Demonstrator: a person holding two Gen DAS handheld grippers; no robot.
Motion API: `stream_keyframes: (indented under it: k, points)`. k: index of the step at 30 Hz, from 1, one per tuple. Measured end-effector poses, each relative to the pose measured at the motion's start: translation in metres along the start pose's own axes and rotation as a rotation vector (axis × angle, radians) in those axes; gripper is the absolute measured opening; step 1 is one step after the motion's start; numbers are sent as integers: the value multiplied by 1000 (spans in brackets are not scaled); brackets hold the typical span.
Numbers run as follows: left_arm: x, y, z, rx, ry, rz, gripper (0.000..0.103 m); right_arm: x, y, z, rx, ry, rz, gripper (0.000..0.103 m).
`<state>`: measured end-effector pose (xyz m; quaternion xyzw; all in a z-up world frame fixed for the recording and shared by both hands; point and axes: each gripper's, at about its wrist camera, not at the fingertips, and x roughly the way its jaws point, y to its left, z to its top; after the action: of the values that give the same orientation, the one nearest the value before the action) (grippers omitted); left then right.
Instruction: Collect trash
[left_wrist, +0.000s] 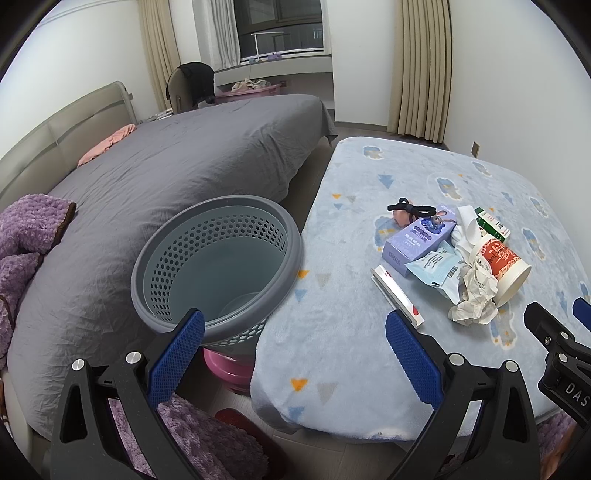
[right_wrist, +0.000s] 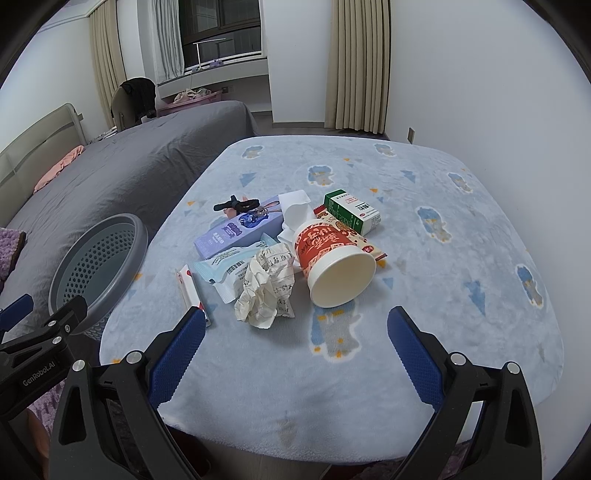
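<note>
A heap of trash lies mid-tabletop (right_wrist: 424, 332): a crumpled paper (right_wrist: 266, 291) touching a tipped paper cup (right_wrist: 332, 266), with a purple box (right_wrist: 236, 232), wipes packet (right_wrist: 231, 269) and green box (right_wrist: 352, 211) around them. The grey basket (left_wrist: 218, 258) stands beside the tabletop's left edge. Left tongs (left_wrist: 295, 328) and right tongs (right_wrist: 295, 325) are both spread wide, holding nothing.

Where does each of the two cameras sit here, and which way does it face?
Left wrist: on the left gripper, open, facing the grey perforated bin beside the blanket-covered table; the right gripper's tip shows at right.
Right wrist: on the right gripper, open, facing the trash pile, paper cup nearest; the left gripper shows at left.
Shared: bin, crumpled paper, purple box, bed.
</note>
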<state>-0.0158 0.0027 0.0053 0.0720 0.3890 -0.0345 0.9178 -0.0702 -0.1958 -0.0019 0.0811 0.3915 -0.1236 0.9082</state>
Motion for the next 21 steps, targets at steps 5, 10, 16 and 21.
stream_keyframes:
  k: [5, 10, 16, 21]
  points:
    - [0, 0, 0, 0, 0, 0, 97, 0, 0, 0, 0, 1, 1, 94]
    - [0, 0, 0, -1, 1, 0, 97, 1, -1, 0, 1, -1, 1, 94]
    - [1, -2, 0, 1, 5, 0, 97, 1, -1, -1, 5, 6, 7, 94]
    - [6, -6, 1, 3, 17, -4, 97, 9, -5, 1, 23, 27, 25, 94]
